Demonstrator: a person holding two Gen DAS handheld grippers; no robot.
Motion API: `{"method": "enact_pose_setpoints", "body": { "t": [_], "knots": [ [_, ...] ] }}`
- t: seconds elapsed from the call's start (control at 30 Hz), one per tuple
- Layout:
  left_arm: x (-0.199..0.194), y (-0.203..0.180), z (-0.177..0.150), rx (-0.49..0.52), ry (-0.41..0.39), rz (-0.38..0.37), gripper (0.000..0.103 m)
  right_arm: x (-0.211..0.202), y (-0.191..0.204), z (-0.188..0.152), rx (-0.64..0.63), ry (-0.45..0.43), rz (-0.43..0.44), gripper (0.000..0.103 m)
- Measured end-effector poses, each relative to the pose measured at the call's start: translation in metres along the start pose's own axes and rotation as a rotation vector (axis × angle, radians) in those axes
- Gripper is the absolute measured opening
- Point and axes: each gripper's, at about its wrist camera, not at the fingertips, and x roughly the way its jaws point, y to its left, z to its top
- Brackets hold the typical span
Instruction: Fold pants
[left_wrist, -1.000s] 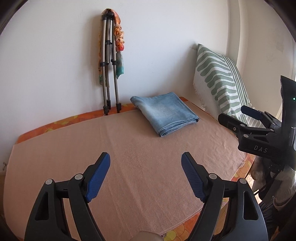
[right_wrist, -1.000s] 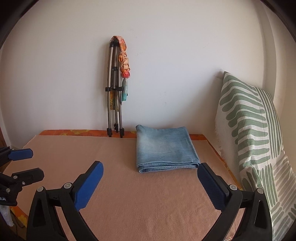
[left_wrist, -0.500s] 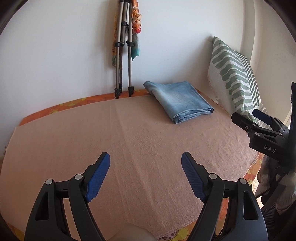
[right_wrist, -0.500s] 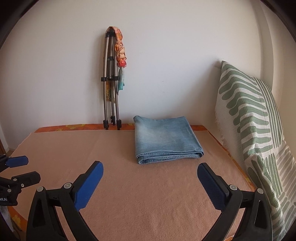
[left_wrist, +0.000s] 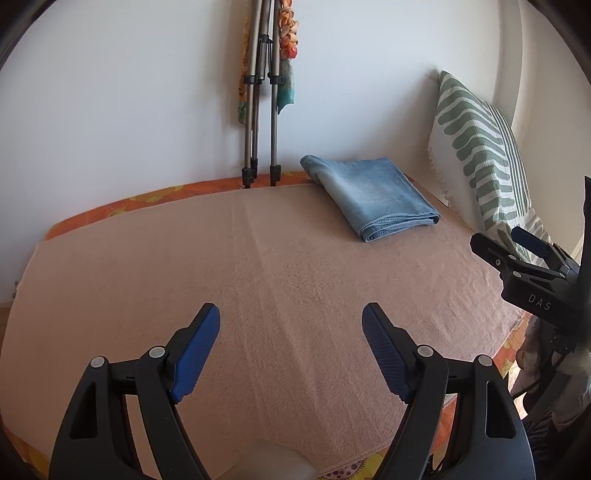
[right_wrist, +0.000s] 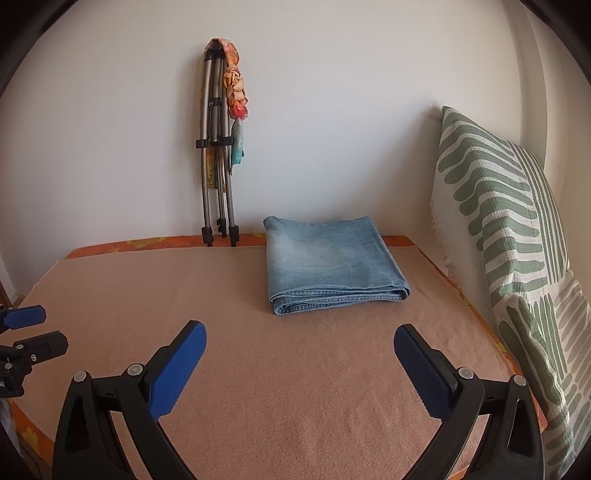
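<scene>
The folded pants (right_wrist: 332, 264) lie flat at the far edge of the peach blanket (right_wrist: 295, 369), toward its right corner. Nothing lies between them and either gripper. A folded tripod (right_wrist: 218, 155) leans on the wall just left; a green-patterned pillow (right_wrist: 506, 229) stands along the right edge. The left gripper (left_wrist: 290, 347) and right gripper (right_wrist: 299, 363) hover over the near edge, both spread wide and holding nothing.

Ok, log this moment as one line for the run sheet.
jeans: folded, on blanket near wall | left tongs: open, empty | right tongs: open, empty | neither touching jeans
</scene>
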Motion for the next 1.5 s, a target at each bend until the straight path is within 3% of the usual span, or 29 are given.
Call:
{"method": "enact_pose_setpoints", "body": {
  "t": [1.5],
  "knots": [
    [-0.0054,0.0007,-0.0032,0.002,-0.003,0.009,0.080,-0.0007,0.0071,-0.0031,-0.013,0.006,0.009,0.103]
  ]
}}
